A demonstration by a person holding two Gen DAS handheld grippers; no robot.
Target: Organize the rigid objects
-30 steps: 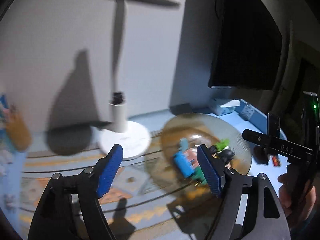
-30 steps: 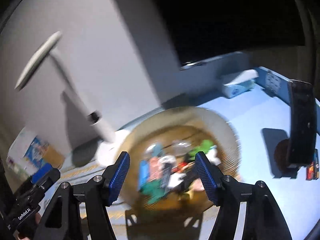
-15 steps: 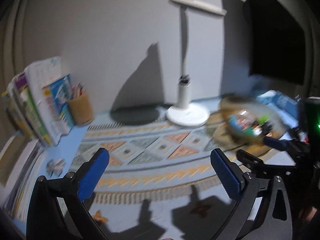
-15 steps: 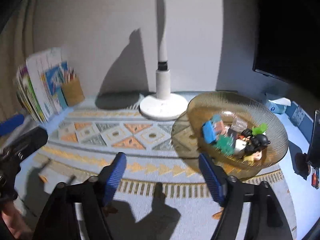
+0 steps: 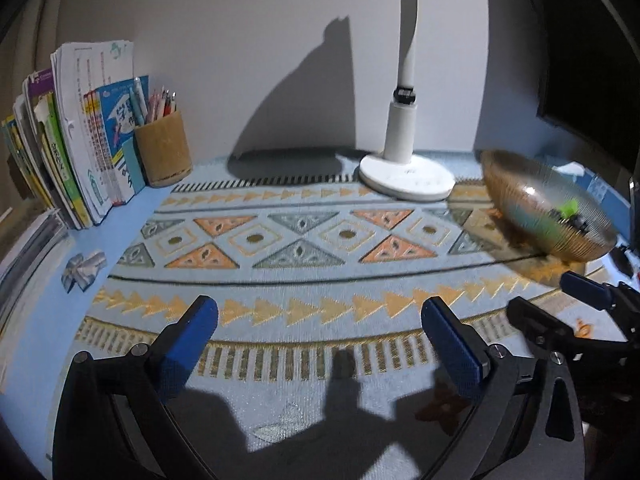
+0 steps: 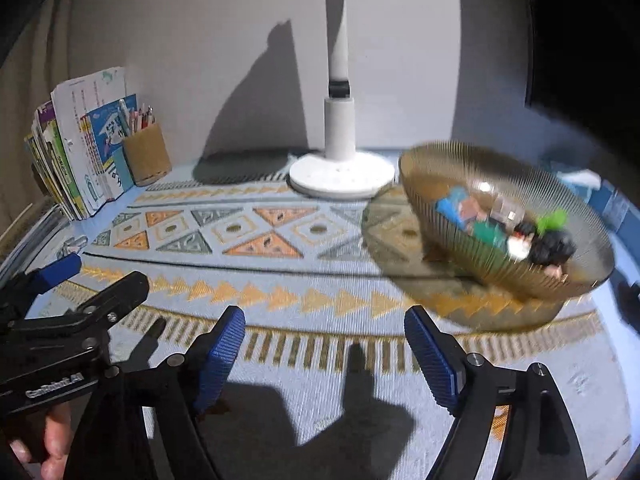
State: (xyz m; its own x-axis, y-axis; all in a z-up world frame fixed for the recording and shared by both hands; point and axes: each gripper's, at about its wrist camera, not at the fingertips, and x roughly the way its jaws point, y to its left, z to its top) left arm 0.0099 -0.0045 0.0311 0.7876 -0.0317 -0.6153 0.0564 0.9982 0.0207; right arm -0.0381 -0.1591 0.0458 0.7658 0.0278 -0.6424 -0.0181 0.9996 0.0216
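Both grippers spread wide, nothing held: left gripper (image 5: 320, 336), right gripper (image 6: 325, 340), over the patterned mat (image 6: 280, 288). Ribbed amber bowl (image 6: 472, 254) on the mat's right, beside the lamp base (image 6: 342, 178), holds mixed small toys (image 6: 496, 230), blurred. Cup (image 5: 162, 152) far left holds pens.

Plain grey wall (image 5: 260, 40) behind, crossed by a large dark shadow. Blue tabletop (image 5: 132, 208) covered by a patterned mat (image 5: 296, 240) of orange and grey triangles. White desk lamp (image 6: 340, 128) standing at the back on a round base. Row of upright books (image 5: 76, 136) at far left, beside a tan pen holder (image 5: 162, 148). Dark monitor (image 5: 588, 60) at right.
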